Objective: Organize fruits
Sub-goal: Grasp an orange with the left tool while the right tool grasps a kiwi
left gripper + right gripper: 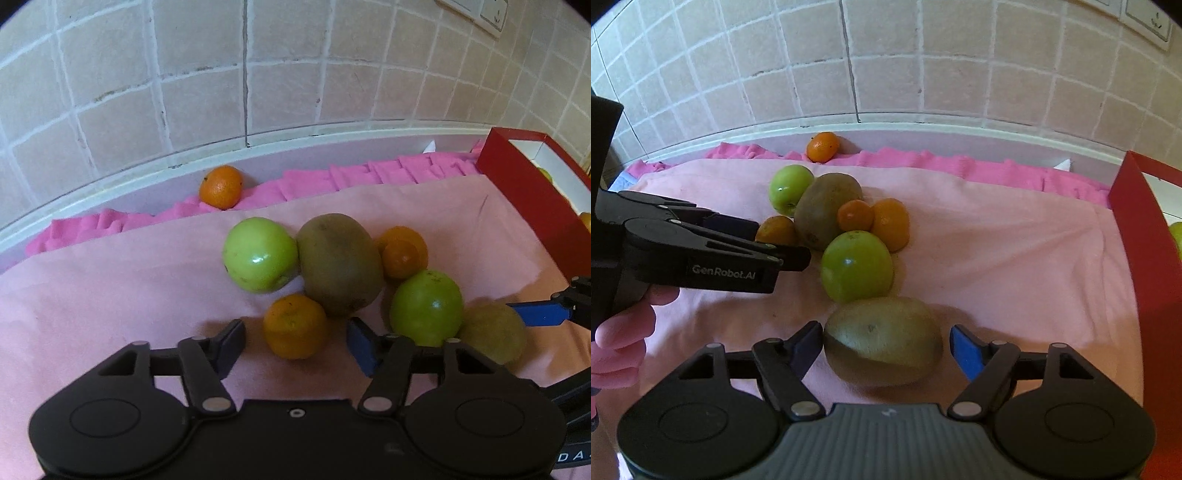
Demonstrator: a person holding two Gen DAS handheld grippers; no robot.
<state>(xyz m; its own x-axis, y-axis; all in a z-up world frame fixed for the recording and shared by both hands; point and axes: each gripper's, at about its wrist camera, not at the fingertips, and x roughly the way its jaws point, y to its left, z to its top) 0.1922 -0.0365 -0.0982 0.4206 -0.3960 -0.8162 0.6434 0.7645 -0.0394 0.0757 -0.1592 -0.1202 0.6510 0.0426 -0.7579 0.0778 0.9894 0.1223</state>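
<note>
A heap of fruit lies on a light pink cloth (92, 295). My left gripper (295, 341) is open around a small orange (295, 325), its fingers apart from the fruit. Behind the orange are a green apple (260, 254), a big kiwi (340, 264), two more oranges (402, 251) and a second green apple (426, 306). My right gripper (886, 345) is open around another kiwi (882, 339), its left finger close to or touching the skin. The left gripper shows in the right wrist view (775, 245).
A red box (532, 192) with a white inside stands at the right and holds some fruit. One lone orange (221, 186) lies at the back on the bright pink cloth (351, 177), by the tiled wall (258, 74).
</note>
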